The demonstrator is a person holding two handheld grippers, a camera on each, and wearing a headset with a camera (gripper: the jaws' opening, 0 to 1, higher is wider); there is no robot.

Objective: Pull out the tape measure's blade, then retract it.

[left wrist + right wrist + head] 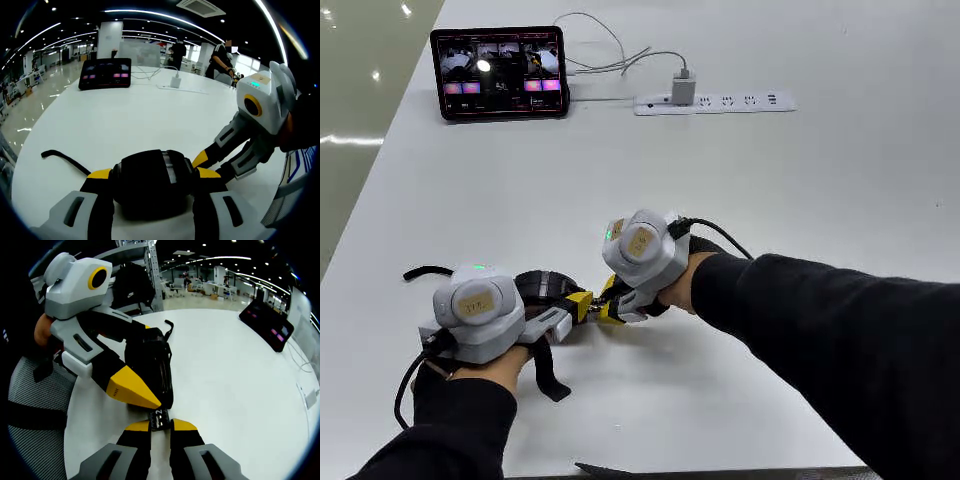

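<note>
From the tape measure (pixel 542 290), the table (pixel 820 180) lies bare toward two and three o'clock. The tablet (pixel 500 72) at eleven and the power strip (pixel 715 102) at one stand well apart. A black strap (pixel 425 271) lies near at nine.

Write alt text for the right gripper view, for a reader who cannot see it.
The right claw, rising from below, pinches the tip of a tape measure's blade, barely drawn out. The left claw reaches in from the left and clamps the black tape measure case on a white table; a tablet sits far right.

two claws (pixel 580 305) (pixel 611 311), one tape measure (pixel 544 288), one tablet (pixel 500 72), one power strip (pixel 745 102), one charger (pixel 682 89).
</note>
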